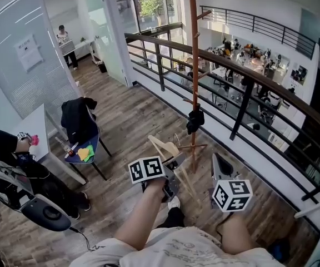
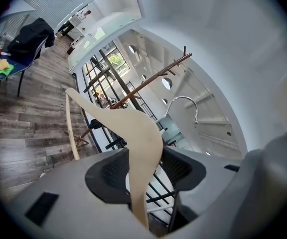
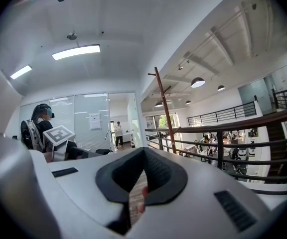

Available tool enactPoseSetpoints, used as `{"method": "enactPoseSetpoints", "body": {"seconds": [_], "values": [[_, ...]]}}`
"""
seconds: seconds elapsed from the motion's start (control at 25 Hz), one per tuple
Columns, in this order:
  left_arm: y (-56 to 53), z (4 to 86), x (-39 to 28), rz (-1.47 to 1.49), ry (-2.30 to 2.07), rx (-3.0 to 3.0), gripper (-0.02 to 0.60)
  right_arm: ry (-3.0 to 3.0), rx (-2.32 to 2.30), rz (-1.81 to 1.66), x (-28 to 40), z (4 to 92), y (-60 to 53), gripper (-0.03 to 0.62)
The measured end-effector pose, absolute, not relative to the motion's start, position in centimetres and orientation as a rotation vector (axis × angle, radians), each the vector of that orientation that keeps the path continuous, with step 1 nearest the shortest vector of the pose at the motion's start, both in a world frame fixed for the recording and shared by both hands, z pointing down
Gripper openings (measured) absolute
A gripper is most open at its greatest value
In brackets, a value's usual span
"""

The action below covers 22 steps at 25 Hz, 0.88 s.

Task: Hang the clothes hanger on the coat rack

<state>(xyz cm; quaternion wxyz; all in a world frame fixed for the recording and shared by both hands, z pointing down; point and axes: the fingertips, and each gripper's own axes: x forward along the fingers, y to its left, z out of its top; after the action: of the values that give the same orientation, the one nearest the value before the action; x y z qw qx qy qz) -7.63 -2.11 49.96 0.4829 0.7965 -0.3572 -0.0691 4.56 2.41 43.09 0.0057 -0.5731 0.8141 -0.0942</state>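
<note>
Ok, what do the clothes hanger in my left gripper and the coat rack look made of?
Clothes hanger: pale wood by the look, smooth and matte, with no varnish shine. Its hook is bright, silvery metal wire. Coat rack: reddish-brown pole and pegs, probably stained wood, though painted metal can't be ruled out.

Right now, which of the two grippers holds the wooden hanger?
The left gripper: its jaws are shut on the pale wooden hanger. The right gripper has its jaws together with nothing between them.
</note>
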Motion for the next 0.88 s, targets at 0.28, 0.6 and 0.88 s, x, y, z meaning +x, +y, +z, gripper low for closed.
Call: {"method": "enactPoseSetpoints", "body": {"seconds": [0.28, 0.6, 0.88], "values": [[-6.3, 50.6, -8.0, -0.185, -0.845, 1.941, 0.212, 2.562, -1.799, -0.288, 3.9, 43.5, -1.8, 0.0], [-11.4, 50.1, -8.6, -0.187, -0.84, 1.937, 0.212, 2.578, -1.797, -0.283, 3.3, 42.9, -6.9, 0.0], [-16.4, 50.3, -9.2, -0.177, -0.846, 1.935, 0.212, 2.564, -1.798, -0.312, 3.1, 43.4, -12.0, 0.0]]}}
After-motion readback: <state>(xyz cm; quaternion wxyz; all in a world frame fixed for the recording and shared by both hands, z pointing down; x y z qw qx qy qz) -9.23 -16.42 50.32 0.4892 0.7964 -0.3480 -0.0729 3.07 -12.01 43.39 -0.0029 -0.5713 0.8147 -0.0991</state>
